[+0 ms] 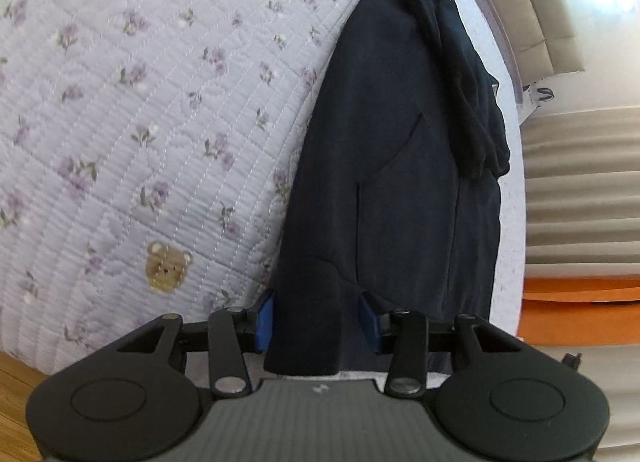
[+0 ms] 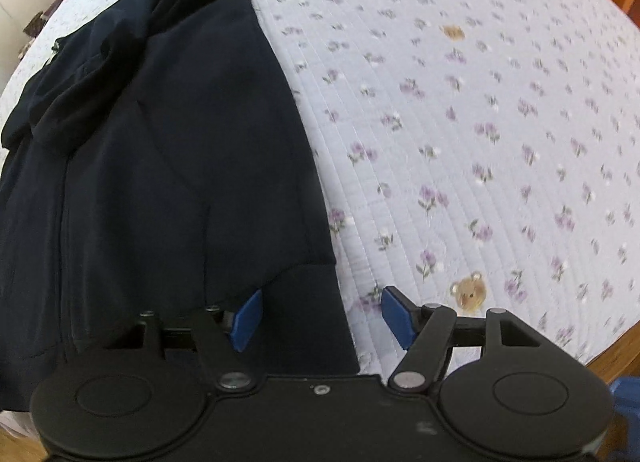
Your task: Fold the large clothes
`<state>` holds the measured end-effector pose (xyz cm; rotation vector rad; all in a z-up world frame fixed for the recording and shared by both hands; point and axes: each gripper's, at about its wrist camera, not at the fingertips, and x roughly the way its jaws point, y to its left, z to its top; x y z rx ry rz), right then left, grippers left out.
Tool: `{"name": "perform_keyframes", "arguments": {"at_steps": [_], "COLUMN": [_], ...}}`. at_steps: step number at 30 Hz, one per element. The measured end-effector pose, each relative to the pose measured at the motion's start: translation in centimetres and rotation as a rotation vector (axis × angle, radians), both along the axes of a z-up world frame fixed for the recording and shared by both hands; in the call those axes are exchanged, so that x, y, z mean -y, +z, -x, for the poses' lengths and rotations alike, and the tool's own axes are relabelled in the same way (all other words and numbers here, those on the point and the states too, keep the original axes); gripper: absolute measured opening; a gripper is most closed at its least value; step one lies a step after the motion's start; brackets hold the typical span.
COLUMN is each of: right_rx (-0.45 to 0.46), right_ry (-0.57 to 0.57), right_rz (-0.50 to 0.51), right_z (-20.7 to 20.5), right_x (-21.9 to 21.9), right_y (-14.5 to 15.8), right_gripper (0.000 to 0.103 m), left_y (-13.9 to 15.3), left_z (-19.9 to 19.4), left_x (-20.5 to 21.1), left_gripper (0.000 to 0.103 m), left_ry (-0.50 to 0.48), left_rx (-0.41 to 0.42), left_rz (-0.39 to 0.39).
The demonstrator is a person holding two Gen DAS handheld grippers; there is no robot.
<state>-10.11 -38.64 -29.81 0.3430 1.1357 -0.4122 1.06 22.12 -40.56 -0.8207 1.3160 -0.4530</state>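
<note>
So the dark navy jacket point(image 1: 384, 150) is lying along one edge of the bed, on the flowery quilt point(image 1: 140, 102), already narrowed into a long strip with a sleeve tucked on top. The left gripper point(image 1: 316, 322) has its pads around the hem end, looks like pinching it, while the right gripper point(image 2: 320, 318) is spread wide over the hem corner, gripping nothing. I'd say it's roughly halfway, still needs folding end to end.

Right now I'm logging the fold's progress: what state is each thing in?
Garment: dark navy, folded lengthwise into a long strip, flat on the quilt.
Sleeve: bunched on top at the far end.
Quilt: spread flat.
Left claw: fingers astride the near hem, grip unclear.
Right claw: open over the hem corner.
</note>
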Motion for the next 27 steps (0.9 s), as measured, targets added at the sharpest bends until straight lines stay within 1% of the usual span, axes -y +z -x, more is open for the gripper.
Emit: {"name": "perform_keyframes", "arguments": {"at_steps": [2, 4, 6, 7, 8, 9, 10, 11, 13, 14, 17, 20, 23, 26, 27], "right_rx": [0.003, -0.004, -0.003, -0.004, 0.002, 0.009, 0.020, 0.031, 0.047, 0.054, 0.118, 0.195, 0.274, 0.349, 0.372], "right_ry": [0.009, 0.031, 0.072, 0.090, 0.104, 0.112, 0.118, 0.119, 0.110, 0.109, 0.085, 0.088, 0.132, 0.164, 0.172], "right_rz": [-0.017, -0.037, -0.065, -0.074, -0.088, -0.098, -0.115, -0.142, -0.179, -0.189, -0.243, -0.288, -0.277, -0.246, -0.232], "right_z": [0.1, 0.0, 0.0, -0.1, -0.2, -0.2, -0.2, -0.2, -0.5, -0.5, -0.8, -2.2, -5.3, -9.1, -10.7], "right_x": [0.1, 0.1, -0.1, -0.3, -0.5, -0.6, -0.6, -0.5, -0.2, 0.0, 0.7, 0.8, 0.6, 1.0, 1.3], "right_y": [-0.1, -0.1, -0.1, -0.1, -0.2, -0.1, -0.1, -0.1, -0.1, 0.1, 1.6, 4.2, 7.2, 9.4, 10.0], "right_gripper": [0.081, 0.080, 0.068, 0.057, 0.045, 0.040, 0.029, 0.017, 0.015, 0.015, 0.014, 0.014, 0.013, 0.013, 0.013], "left_y": [-0.2, -0.6, -0.8, -0.8, -0.8, -0.6, -0.5, -0.5, 0.0, 0.4, 2.2, 4.7, 7.7, 10.4, 11.2], "left_z": [0.2, 0.2, 0.2, 0.1, 0.1, 0.0, 0.0, 0.0, -0.1, -0.2, -0.7, -2.3, -5.1, -9.1, -10.7], "left_x": [0.1, 0.2, 0.4, 0.7, 1.2, 1.7, 2.2, 2.6, 3.4, 3.5, 3.4, 3.6, 4.5, 5.5, 6.1], "left_gripper": [0.046, 0.046, 0.045, 0.044, 0.041, 0.029, 0.022, 0.012, 0.008, 0.007, 0.006, 0.006, 0.006, 0.006, 0.006], "left_ry": [-0.011, -0.010, 0.004, 0.008, 0.003, -0.005, -0.023, -0.037, -0.046, -0.040, 0.002, 0.035, 0.058, 0.085, 0.096], "left_rx": [0.002, -0.001, -0.005, 0.000, 0.009, 0.018, 0.030, 0.033, 0.054, 0.072, 0.116, 0.172, 0.256, 0.350, 0.386], "left_rz": [0.010, 0.024, 0.043, 0.048, 0.044, 0.038, 0.025, 0.008, -0.038, -0.038, 0.009, 0.047, 0.065, 0.056, 0.041]}}
